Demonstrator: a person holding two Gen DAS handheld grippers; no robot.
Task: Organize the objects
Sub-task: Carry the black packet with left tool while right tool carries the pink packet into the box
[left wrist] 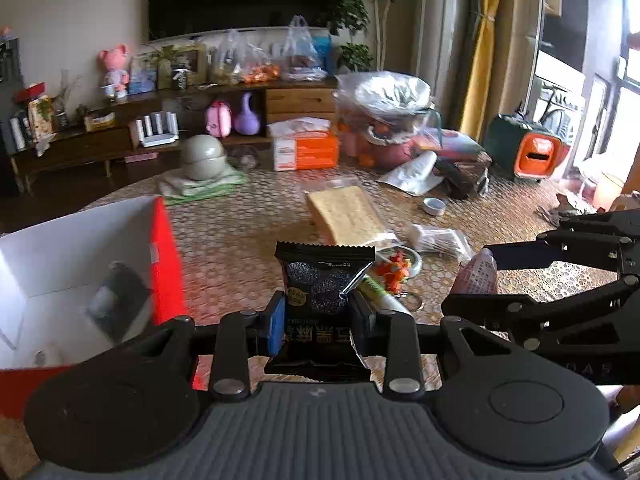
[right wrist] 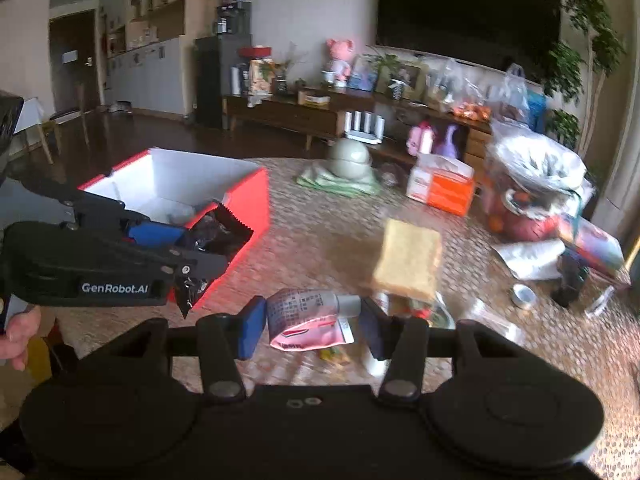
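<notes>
My left gripper [left wrist: 318, 318] is shut on a black snack packet [left wrist: 324, 280], held above the patterned table just right of the red box [left wrist: 166, 264]. From the right wrist view the same left gripper [right wrist: 192, 252] holds the black packet [right wrist: 218, 232] at the red box's [right wrist: 244, 208] near right corner. My right gripper [right wrist: 312, 328] is shut on a pink and white squeezed tube [right wrist: 304, 316] lifted off the table. In the left wrist view the right gripper [left wrist: 476, 280] shows at the right with the pink tube [left wrist: 478, 274] in it.
The red box has a white inside with a dark item [left wrist: 116, 300] in it. A bagged bread slice [left wrist: 348, 212], an orange trinket [left wrist: 394, 270], a tape roll [left wrist: 434, 206], a tissue box [left wrist: 306, 148], grey bowls [left wrist: 202, 158] and a full plastic bag [left wrist: 384, 116] lie on the table.
</notes>
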